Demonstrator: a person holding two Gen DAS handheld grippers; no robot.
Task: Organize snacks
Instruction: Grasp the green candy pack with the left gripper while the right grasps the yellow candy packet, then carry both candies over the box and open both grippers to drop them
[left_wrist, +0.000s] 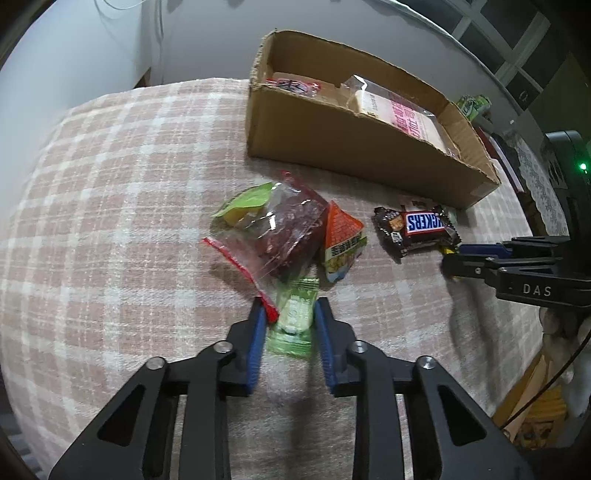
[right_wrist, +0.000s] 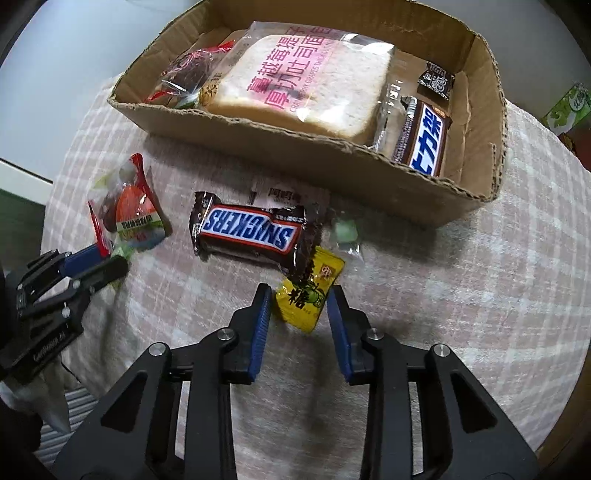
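table (left_wrist: 110, 206): we see a pink plaid cloth over it.
cardboard box (left_wrist: 343, 147): far side of the table; we count bread pack (right_wrist: 299, 77), chocolate bar (right_wrist: 424, 144), small dark candy (right_wrist: 436, 79) inside.
Snickers bar (right_wrist: 251, 230): on the cloth, just in front of the box.
left gripper (left_wrist: 290, 314): fingers open, straddling a green candy wrapper (left_wrist: 293, 321); we can't tell contact.
right gripper (right_wrist: 299, 301): fingers open around a yellow candy packet (right_wrist: 306, 299), not clamped.
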